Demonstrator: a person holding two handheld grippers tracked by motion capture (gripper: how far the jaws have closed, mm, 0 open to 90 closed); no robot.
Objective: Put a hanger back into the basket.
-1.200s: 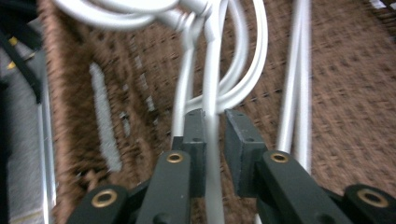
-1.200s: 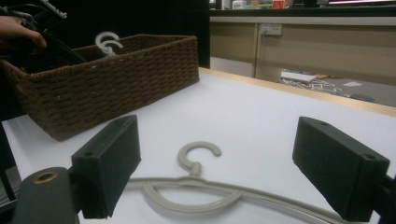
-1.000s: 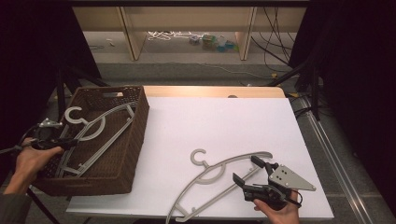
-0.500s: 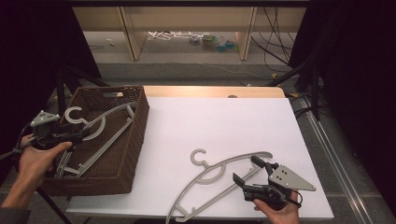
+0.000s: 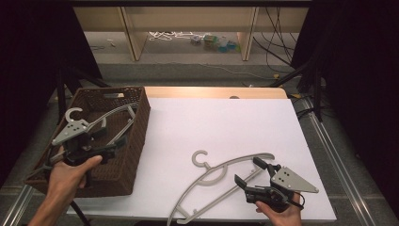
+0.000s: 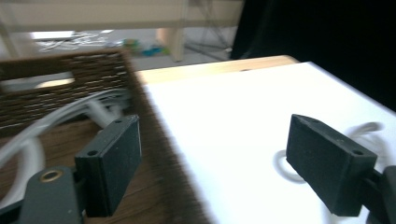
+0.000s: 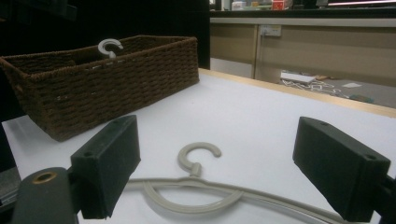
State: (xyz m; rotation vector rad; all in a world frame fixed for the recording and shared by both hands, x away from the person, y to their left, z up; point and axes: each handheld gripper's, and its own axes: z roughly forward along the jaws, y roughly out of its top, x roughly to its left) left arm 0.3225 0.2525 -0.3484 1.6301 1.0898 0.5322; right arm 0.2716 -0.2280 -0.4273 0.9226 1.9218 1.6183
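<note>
White tabletop [image 5: 221, 122] carries 1 grey hanger [image 5: 221, 176] at 6 o'clock, directly ahead of the right gripper [image 5: 256, 172], whose jaws stand apart and empty. Left gripper [image 5: 101, 146], jaws just opened with nothing between them, hovers over the wicker basket [image 5: 136, 141] at 9 o'clock, where 1 hanger [image 5: 110, 117] lies. Close squarely on the lower bar; open room lies toward 12 o'clock, the table edge is near at 6.

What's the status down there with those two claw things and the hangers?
Left gripper over wicker basket, jaws just opened, nothing between them. Right gripper open, hanger on the table lying between its jaws. Other hanger in basket. Nothing in the way.
</note>
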